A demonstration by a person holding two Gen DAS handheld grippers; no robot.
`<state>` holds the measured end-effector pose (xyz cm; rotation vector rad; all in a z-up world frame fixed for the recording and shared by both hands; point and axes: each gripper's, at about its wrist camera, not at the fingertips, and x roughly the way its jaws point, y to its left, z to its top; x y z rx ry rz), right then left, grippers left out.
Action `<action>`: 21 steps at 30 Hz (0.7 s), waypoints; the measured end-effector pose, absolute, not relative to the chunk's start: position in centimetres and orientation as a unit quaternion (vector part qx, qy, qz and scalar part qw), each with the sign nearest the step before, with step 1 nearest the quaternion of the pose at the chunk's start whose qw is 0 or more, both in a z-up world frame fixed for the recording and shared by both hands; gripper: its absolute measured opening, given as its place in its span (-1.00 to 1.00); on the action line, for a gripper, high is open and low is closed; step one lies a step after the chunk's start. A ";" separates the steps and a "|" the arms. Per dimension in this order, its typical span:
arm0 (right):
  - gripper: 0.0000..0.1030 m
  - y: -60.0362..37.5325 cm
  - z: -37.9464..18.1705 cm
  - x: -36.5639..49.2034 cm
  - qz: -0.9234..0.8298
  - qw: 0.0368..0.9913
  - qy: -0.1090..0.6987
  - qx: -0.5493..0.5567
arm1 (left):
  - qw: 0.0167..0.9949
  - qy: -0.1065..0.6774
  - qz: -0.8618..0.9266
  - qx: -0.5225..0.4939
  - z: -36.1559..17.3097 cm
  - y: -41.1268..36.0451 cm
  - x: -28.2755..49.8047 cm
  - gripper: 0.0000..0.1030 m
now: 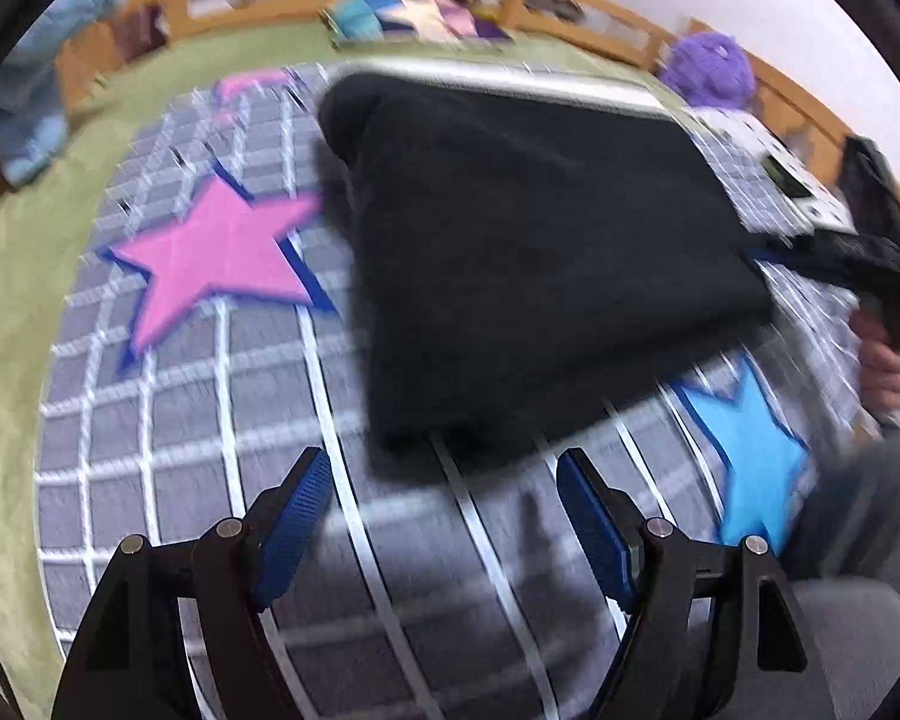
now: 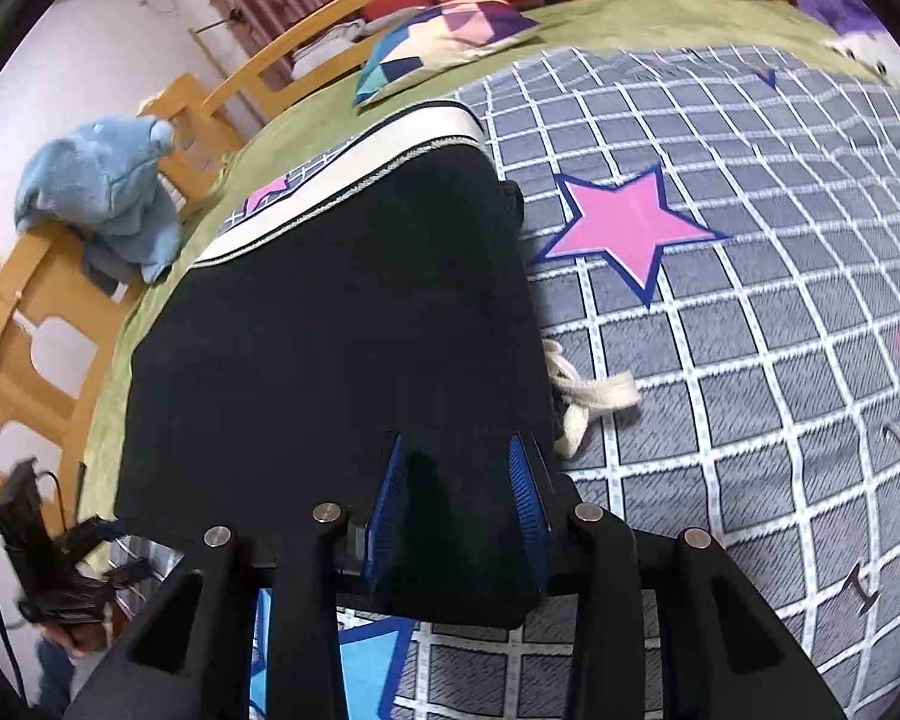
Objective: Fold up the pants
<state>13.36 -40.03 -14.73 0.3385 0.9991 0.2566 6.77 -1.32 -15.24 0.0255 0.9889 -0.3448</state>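
Note:
Black pants (image 1: 528, 252) with a white side stripe lie folded on a grey checked bedspread with stars. My left gripper (image 1: 444, 468) is open and empty, just in front of the pants' near edge. My right gripper (image 2: 456, 450) is shut on the near corner of the pants (image 2: 342, 324), fabric bunched between its blue pads. A white drawstring (image 2: 588, 396) pokes out beside the pants on the right. The right gripper also shows in the left wrist view (image 1: 852, 258) at the pants' right corner.
The bedspread (image 2: 750, 360) covers a green sheet (image 1: 6, 300) on a wooden-railed bed (image 2: 18, 312). A patchwork pillow (image 2: 444, 36), a blue plush toy (image 2: 102, 192) and a purple plush toy (image 1: 714, 69) lie along the far edges.

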 end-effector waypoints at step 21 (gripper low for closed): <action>-0.42 -39.5 -10.8 14.4 0.150 0.875 0.448 0.100 | 0.875 0.441 -0.198 -0.019 -12.3 2.1 6.4 0.16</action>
